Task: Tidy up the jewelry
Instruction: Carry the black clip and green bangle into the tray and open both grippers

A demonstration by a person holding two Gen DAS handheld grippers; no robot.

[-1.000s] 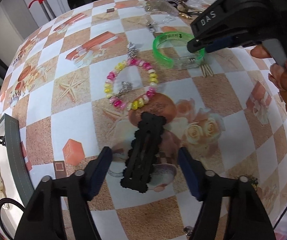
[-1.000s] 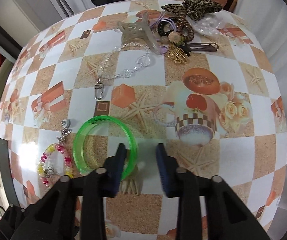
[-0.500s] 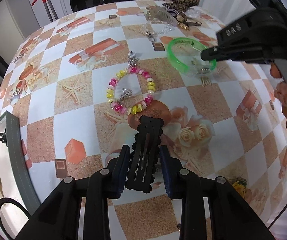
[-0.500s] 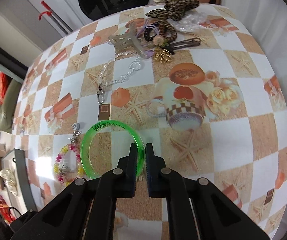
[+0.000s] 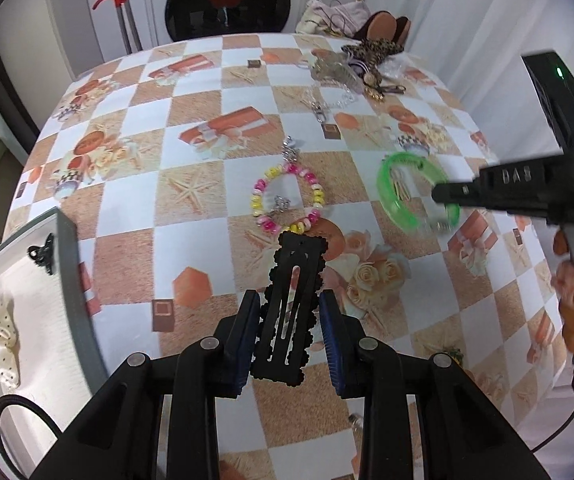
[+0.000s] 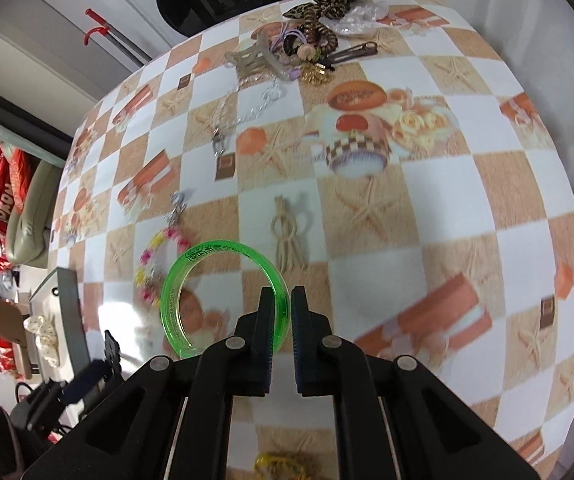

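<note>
Clamping the black hair clip [image 5: 290, 312] by its long edges, your left gripper [image 5: 289, 322] carries it above the table [image 5: 191, 224]. Your right gripper [image 6: 280, 312] pinches the green bangle's [image 6: 223, 292] rim; it seems lifted, though blur leaves doubt.

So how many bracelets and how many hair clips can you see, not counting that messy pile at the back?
Bracelets: 2, the green bangle in the right gripper and the pink and yellow beaded bracelet.
Hair clips: 2, the black snap clip in the left gripper and the small black claw clip in the tray.
Total: 4.
</note>
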